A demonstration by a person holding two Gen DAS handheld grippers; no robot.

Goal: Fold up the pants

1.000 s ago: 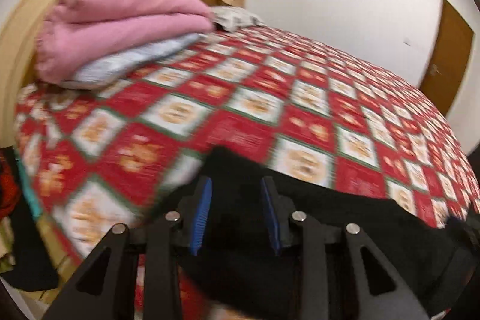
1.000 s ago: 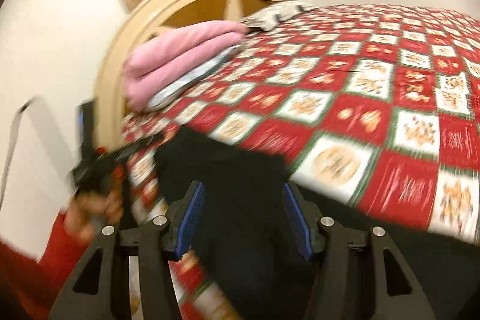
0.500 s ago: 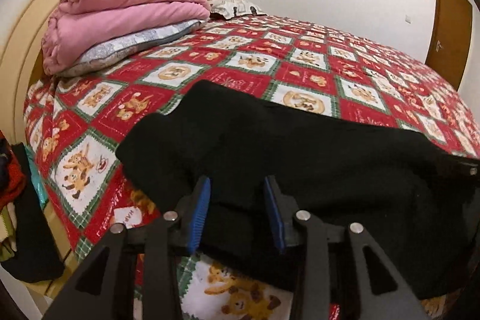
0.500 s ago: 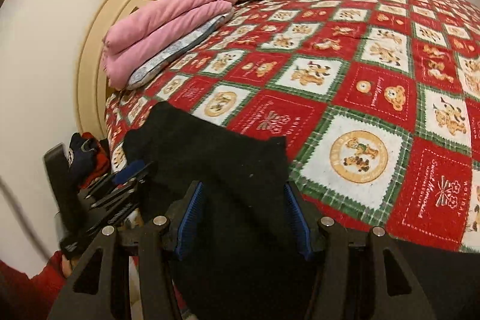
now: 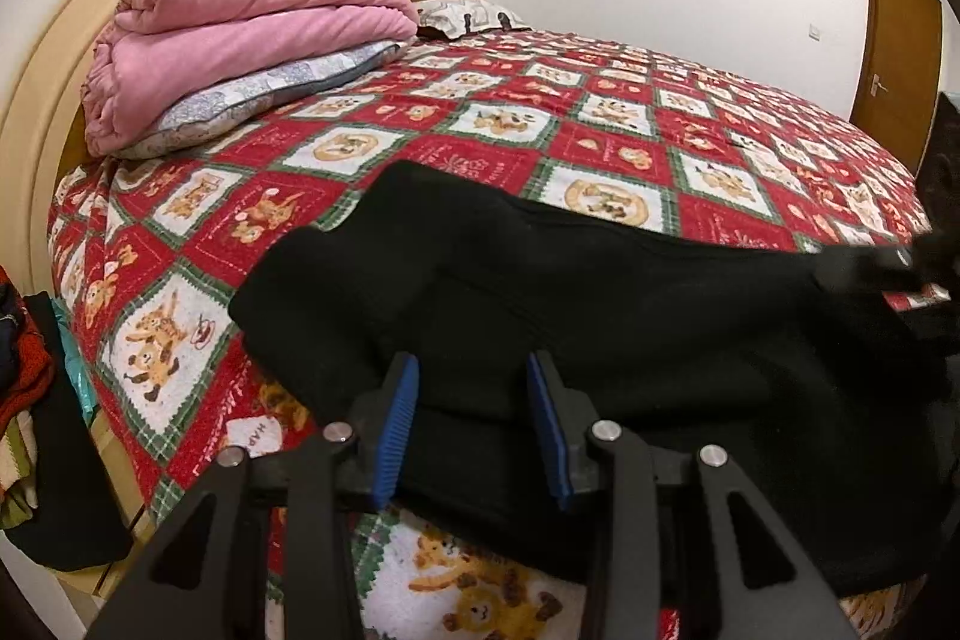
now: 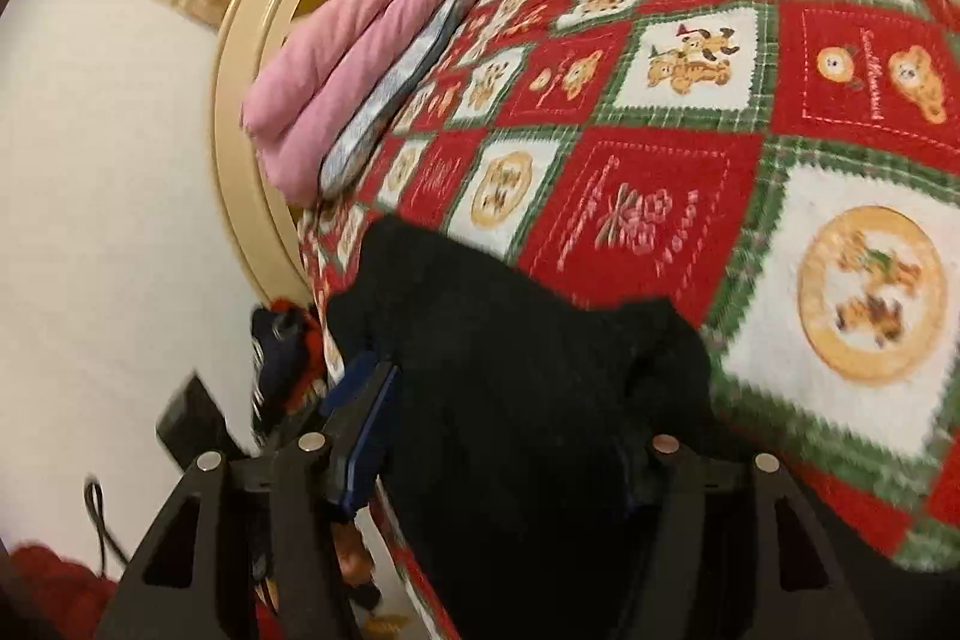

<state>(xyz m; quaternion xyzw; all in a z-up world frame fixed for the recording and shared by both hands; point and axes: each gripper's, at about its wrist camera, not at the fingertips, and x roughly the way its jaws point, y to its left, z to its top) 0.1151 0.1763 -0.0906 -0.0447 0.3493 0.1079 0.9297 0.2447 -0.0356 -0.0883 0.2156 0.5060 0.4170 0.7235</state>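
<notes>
One pair of black pants (image 5: 600, 292) lies across the near edge of the bed, spread sideways over the red, green and white patchwork bedspread (image 5: 540, 124), with part of the fabric hanging over the bed's front edge. The left gripper (image 5: 474, 424) sits low at that edge, its two blue-padded fingers (image 5: 396, 430) spread apart with black cloth lying between and beneath them; the jaws stand open and pinch nothing. In the right wrist view the same pants (image 6: 528, 400) fill the lower middle, bunched and a little blurred, and the right gripper (image 6: 498, 436) has its jaws wide apart, one blue pad showing on the left side while the other finger is hidden behind the dark cloth, so the fabric sits between the jaws without being clamped. At the head of the bed one folded pink blanket (image 5: 240, 28) rests on one grey patterned pillow (image 5: 270, 94), both against the curved cream headboard (image 5: 60, 58). A second pillow (image 5: 468, 17), pale with dark marks, lies just beyond them. One brown door (image 5: 900, 52) stands in the far wall on the right. A heap of red and dark clothes (image 5: 24, 340) sits off the bed's left side.
</notes>
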